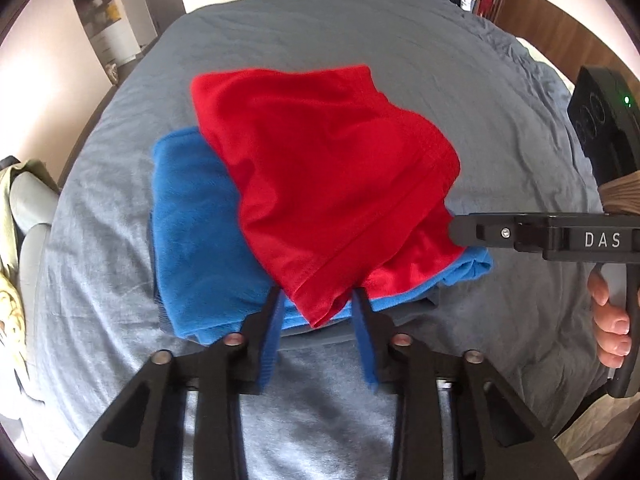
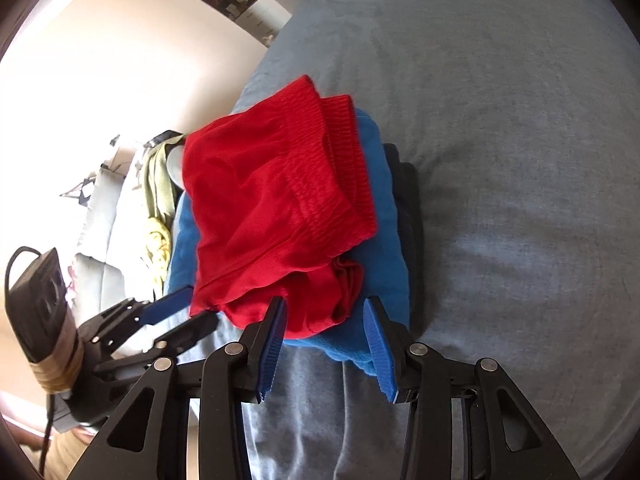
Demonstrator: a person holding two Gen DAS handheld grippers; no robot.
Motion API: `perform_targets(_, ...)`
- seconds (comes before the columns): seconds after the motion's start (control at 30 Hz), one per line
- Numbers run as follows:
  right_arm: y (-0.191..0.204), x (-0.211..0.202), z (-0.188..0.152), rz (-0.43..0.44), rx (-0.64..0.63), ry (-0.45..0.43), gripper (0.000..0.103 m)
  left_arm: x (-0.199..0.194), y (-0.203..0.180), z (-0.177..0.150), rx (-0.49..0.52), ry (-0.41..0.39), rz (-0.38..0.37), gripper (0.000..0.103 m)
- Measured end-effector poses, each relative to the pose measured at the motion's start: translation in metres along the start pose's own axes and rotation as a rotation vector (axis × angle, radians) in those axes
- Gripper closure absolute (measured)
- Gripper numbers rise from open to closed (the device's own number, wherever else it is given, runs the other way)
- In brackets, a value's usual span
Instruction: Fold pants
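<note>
Bedroom, grey-blue bedsheet [image 1: 400, 60] covers the whole work surface; clothes hang on a rack at the far end, a chair with pale green fabric [image 2: 158, 200] sits off the bed's side. Red pants [image 1: 320, 184] are folded and lie on top of a folded blue garment [image 1: 192, 232], which in turn sits on a darker folded piece [image 2: 408, 200] visible along one edge in the right wrist view. So it's a stack of three, red on top, near the bed's edge. No containers anywhere in view. Left gripper [image 1: 316, 312]: blue pads partly apart, one hem corner of the red pants hangs down between them; pads look just beside the cloth, can't confirm a pinch. Right gripper [image 2: 326, 320]: fingers moderately apart, the lower fold of the red pants and the blue garment's edge lie between the tips, pads clear of the fabric on both sides. In the left wrist view the right gripper's finger comes in from the side, touching the red pants' edge; a hand [image 1: 608, 320] wraps its handle.
</note>
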State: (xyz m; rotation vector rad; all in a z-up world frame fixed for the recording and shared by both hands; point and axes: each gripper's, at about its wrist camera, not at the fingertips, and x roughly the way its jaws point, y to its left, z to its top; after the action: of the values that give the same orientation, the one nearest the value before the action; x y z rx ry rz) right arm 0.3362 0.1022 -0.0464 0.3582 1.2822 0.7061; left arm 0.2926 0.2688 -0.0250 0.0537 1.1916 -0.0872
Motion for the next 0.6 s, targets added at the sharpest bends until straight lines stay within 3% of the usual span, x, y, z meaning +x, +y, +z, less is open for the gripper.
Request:
perform_targets(0.13, 0.002, 0.002, 0.001, 0.006, 0.004, 0.006, 0.069, -0.001, 0.003, -0.001, -0.017, -0.012, -0.007, 0.094)
perform_targets(0.23, 0.004, 0.005, 0.001, -0.022, -0.020, 0.011, 0.092, -0.011, 0.009, 0.000, -0.045, -0.046, -0.014, 0.096)
perform_targets(0.43, 0.021, -0.017, -0.009, 0.033, -0.043, -0.014, 0.098, -0.035, 0.011, 0.000, -0.003, -0.078, 0.033, 0.096)
perform_targets(0.6, 0.033, -0.015, -0.021, 0.020, -0.070, 0.021, 0.098, -0.026, 0.019, -0.006, 0.005, -0.007, 0.063, 0.094)
